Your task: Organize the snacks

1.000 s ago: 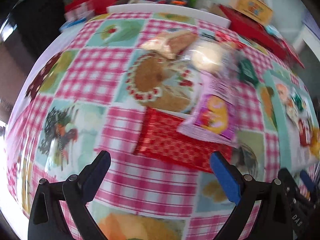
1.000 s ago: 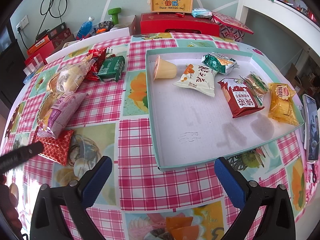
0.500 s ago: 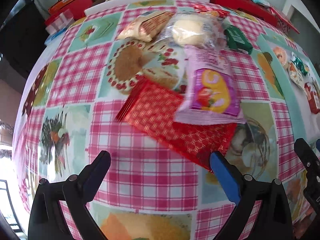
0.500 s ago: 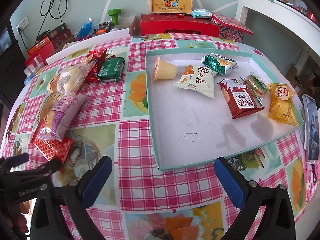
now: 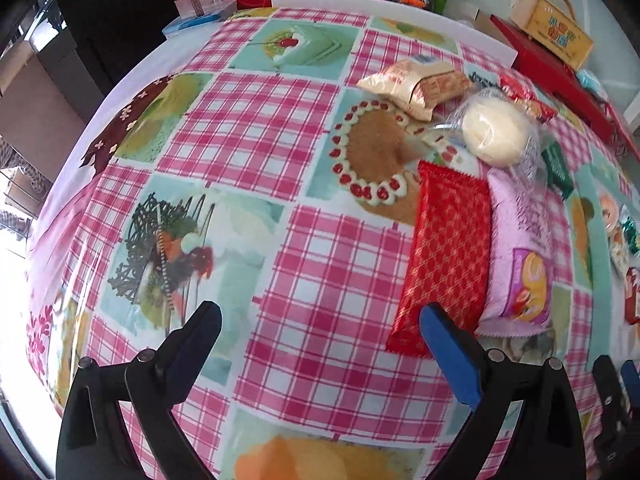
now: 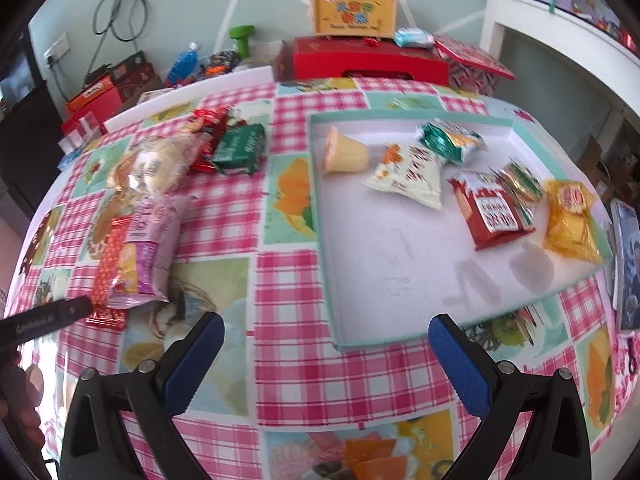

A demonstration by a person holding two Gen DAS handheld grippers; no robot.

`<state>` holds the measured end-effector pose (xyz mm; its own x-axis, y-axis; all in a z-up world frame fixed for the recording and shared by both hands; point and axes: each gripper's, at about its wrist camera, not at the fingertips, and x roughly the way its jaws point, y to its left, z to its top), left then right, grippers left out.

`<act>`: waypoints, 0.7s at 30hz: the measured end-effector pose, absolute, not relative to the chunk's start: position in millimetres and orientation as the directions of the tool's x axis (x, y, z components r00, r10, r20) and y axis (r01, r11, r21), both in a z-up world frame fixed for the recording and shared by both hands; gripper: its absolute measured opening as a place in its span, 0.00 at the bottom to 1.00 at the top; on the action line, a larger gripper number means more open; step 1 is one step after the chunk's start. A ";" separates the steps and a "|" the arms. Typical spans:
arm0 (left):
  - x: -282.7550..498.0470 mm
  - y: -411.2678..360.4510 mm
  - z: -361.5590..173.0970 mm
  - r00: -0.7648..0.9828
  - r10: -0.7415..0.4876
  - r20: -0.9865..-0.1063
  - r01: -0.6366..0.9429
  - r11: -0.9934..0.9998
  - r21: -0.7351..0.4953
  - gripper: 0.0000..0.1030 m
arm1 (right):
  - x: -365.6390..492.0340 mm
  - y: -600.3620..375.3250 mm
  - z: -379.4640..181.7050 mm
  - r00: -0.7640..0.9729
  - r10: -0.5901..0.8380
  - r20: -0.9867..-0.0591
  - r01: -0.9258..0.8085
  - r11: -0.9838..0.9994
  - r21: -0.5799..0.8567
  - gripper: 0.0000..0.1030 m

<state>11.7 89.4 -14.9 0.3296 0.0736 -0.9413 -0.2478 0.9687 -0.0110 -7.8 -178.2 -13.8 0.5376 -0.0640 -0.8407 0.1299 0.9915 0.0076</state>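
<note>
The left claw (image 5: 318,334) gapes wide, empty, its right finger over the near end of the flat red packet (image 5: 448,256) on the counter (image 5: 248,120). Light, crinkly, slippery; I'd pinch its narrow width. The right claw (image 6: 326,344) hangs empty before the tray (image 6: 400,288).

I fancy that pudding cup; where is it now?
In the right wrist view, the pudding cup lies on its side in the tray's far-left corner, beside a white packet.
</note>
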 end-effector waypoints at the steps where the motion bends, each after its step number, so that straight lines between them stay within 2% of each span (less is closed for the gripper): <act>1: 13.1 91.1 -13.2 0.337 0.070 -0.939 -0.248 0.969 -0.017 0.96 | -6.1 -173.8 -12.7 0.542 -0.060 -0.838 0.116 0.993 0.004 1.00; 6: 31.2 95.0 -6.2 0.362 0.027 -0.932 -0.252 0.965 -0.070 0.96 | 8.8 -154.5 -6.7 0.569 0.002 -0.822 0.047 0.998 0.035 1.00; 11: 52.2 90.2 -21.6 0.346 0.005 -0.938 -0.269 0.958 -0.094 0.96 | 30.9 -141.3 -7.4 0.573 0.074 -0.817 0.011 0.995 0.098 1.00; 21: 82.5 104.1 -23.1 0.340 -0.015 -0.940 -0.300 0.946 -0.124 0.96 | 54.3 -108.4 -12.3 0.555 0.118 -0.823 -0.064 0.993 0.099 1.00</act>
